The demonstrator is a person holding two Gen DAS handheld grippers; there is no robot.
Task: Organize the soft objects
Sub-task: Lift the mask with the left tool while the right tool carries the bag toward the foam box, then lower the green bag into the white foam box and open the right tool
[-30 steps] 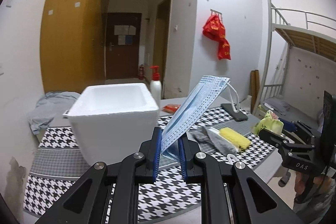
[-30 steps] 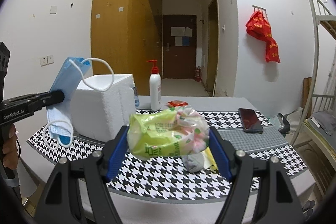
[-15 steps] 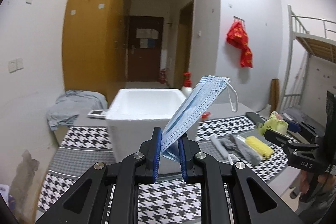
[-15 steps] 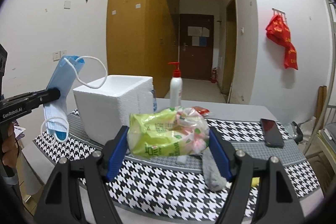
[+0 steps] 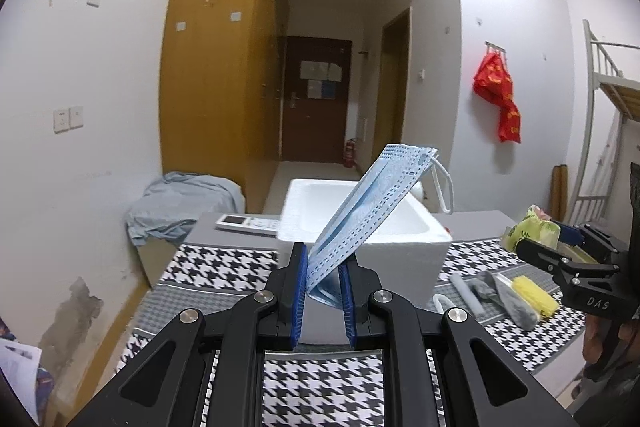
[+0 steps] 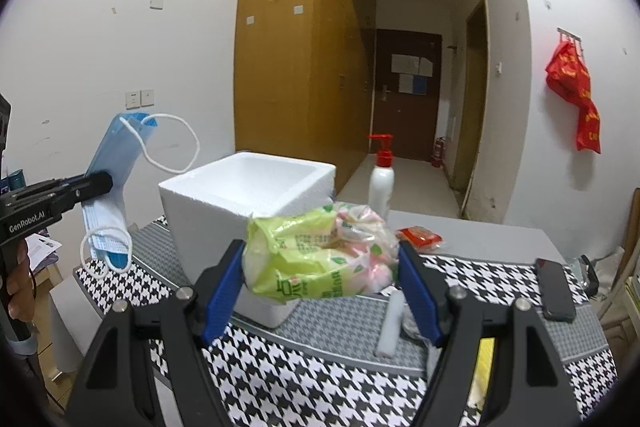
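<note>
My left gripper [image 5: 323, 267] is shut on the lower part of a blue face mask [image 5: 372, 203], which slants up to the right in front of the open white foam box [image 5: 400, 261]. From the right wrist view, that left gripper [image 6: 96, 183] holds the mask [image 6: 120, 147] in the air left of the box [image 6: 208, 219], ear loops dangling. My right gripper [image 6: 320, 267] is shut on a green and pink soft tissue pack [image 6: 316, 259], close to the box's right front corner. The right gripper [image 5: 548, 239] with the pack [image 5: 528, 233] shows at the far right.
On the houndstooth table cloth [image 5: 320, 383] right of the box lie grey socks [image 5: 508, 295], a yellow sponge [image 5: 534, 293] and a white tube [image 5: 466, 293]. A remote [image 5: 248, 223] lies behind the box. A pump bottle [image 6: 382, 183], red packet [image 6: 418, 237] and phone [image 6: 554, 289] sit further back.
Both grippers have swung left toward the foam box, which now sits nearer the middle of each view. The mask and the tissue pack stay gripped as before.
</note>
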